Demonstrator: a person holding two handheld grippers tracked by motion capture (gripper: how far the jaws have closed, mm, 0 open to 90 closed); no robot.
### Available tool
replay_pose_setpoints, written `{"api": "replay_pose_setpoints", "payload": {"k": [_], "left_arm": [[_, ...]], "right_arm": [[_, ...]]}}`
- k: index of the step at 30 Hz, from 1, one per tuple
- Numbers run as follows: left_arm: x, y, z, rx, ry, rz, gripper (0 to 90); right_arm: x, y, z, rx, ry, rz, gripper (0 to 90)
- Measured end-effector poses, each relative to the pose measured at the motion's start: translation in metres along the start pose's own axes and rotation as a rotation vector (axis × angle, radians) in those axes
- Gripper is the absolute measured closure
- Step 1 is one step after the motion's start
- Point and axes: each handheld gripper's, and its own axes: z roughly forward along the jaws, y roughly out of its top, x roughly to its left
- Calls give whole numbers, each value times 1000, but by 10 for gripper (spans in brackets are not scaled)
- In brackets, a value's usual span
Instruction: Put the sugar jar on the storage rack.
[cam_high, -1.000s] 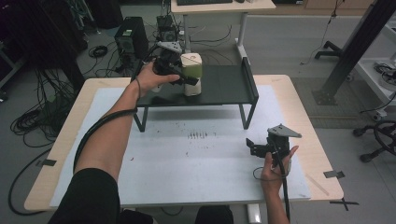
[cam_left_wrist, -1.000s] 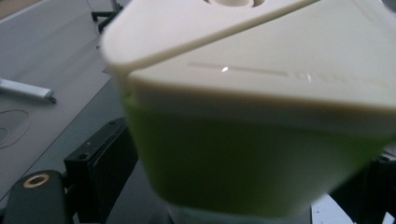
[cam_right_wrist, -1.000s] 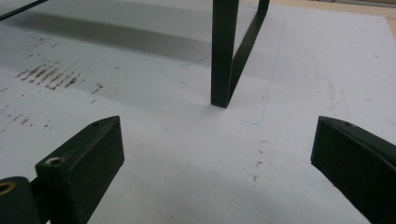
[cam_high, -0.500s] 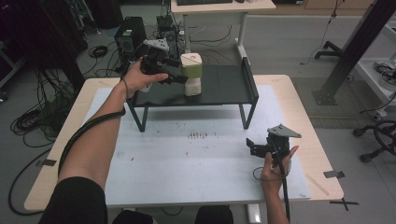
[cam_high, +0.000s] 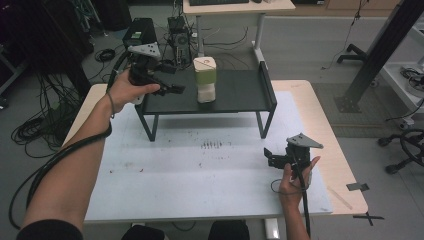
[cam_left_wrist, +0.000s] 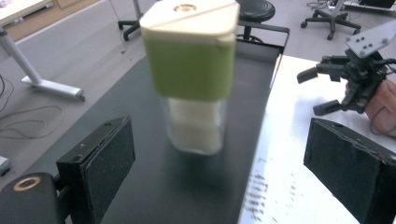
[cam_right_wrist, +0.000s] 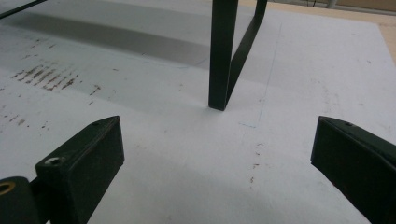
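A white table (cam_high: 210, 175) carries a patch of dark smudges (cam_high: 211, 145) near its middle. Bits of black tape (cam_high: 358, 187) mark its near right corner. Cables (cam_high: 35, 125) sprawl over the floor at left, and an office chair base (cam_high: 407, 145) stands at right.

The high view is evenly but dimly lit from overhead; the far left corner of the room is left in darkness, and the white table top (cam_high: 200, 170) appears greyish, with a soft shadow cast beneath the black stand (cam_high: 235, 92). In the left gripper view the green-banded canister (cam_left_wrist: 191, 74) is smeared by motion blur, and a pale sheen is thrown across the stand's top. In the right gripper view a broad shadow is laid behind the stand leg (cam_right_wrist: 222, 56), and the near jaws are rendered soft.
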Motion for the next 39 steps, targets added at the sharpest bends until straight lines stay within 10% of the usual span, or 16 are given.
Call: {"api": "replay_pose_setpoints", "payload": {"k": [20,39], "left_arm": [[-58,-49,-47,-30,18,9,73],[-90,-100,-54,-46,6,-13,70]], "right_arm": [[1,0,0,-12,-10,-20,23],[1,0,-2,-35,-17,-18,20]]}}
